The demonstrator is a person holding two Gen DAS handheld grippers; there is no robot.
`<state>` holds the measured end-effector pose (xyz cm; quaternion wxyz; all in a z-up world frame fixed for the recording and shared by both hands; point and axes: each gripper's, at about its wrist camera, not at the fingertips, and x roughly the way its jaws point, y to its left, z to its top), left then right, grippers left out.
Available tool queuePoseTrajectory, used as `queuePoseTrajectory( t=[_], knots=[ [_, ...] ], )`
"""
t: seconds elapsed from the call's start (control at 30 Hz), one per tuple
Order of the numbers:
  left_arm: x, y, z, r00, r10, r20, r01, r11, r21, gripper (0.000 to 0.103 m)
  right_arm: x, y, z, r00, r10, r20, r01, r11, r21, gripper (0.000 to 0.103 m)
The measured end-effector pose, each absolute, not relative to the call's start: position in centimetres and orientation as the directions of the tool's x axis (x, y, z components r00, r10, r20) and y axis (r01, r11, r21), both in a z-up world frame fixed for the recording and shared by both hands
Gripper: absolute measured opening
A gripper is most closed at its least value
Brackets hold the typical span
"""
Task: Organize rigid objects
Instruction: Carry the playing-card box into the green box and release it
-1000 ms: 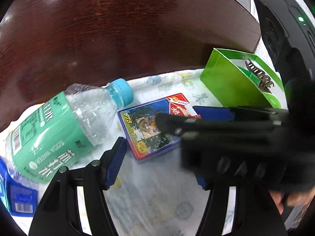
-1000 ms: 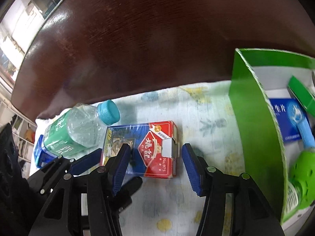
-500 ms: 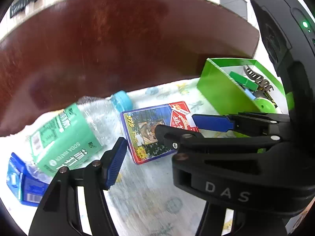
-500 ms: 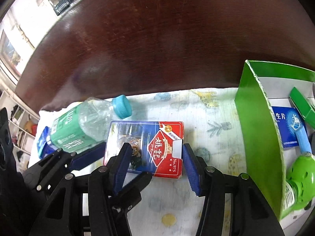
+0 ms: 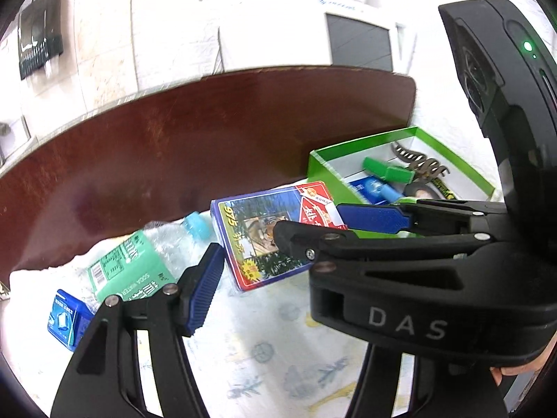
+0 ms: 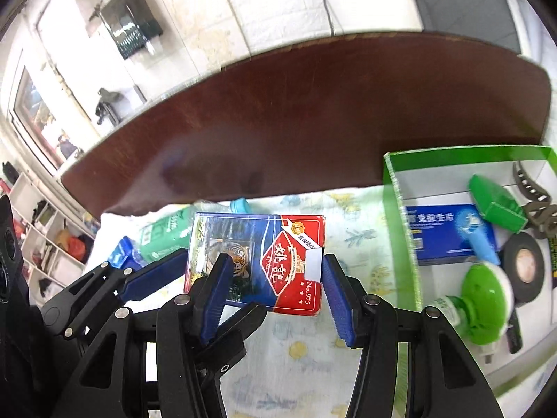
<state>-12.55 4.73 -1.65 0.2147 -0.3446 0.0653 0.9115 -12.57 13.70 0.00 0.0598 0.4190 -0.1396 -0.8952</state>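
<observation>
Right wrist view shows the card box lifted clear of the patterned cloth, which covers the near part of the dark wooden counter. The right tool has its jaws about half open and closed on the box's red end, one pad at each side. The left tool comes in from the left and holds the blue end of the same box between its jaws, also about half open; the left wrist view shows its left pad against the box's edge, while its right finger is hidden behind the other tool. The box hangs between the soda water bottle, which lies on its side toward the cloth's left edge beside a small blue packet, and the green tray at the right edge, already partly filled with a blue box, a green block, tape and a hair clip. With two tools sharing one slippery, film-wrapped box, any uneven pull or twist could make it pivot out of one grip and drop. The tray wall is close to the box's right, so a low carry could catch the rim and tip or shove the tray.
</observation>
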Motion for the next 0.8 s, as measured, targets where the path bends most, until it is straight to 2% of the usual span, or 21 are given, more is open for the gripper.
queuePoseTrajectory(
  t=[0.8],
  knots=[
    [-11.2, 18.7, 1.3, -0.605, 0.481, -0.634, -0.649, -0.76, 0.043, 0.059, -5.3, 26.2, 3.6, -0.75, -0.078, -0.656, -0.202, -0.918, 0.34, 0.055]
  ],
)
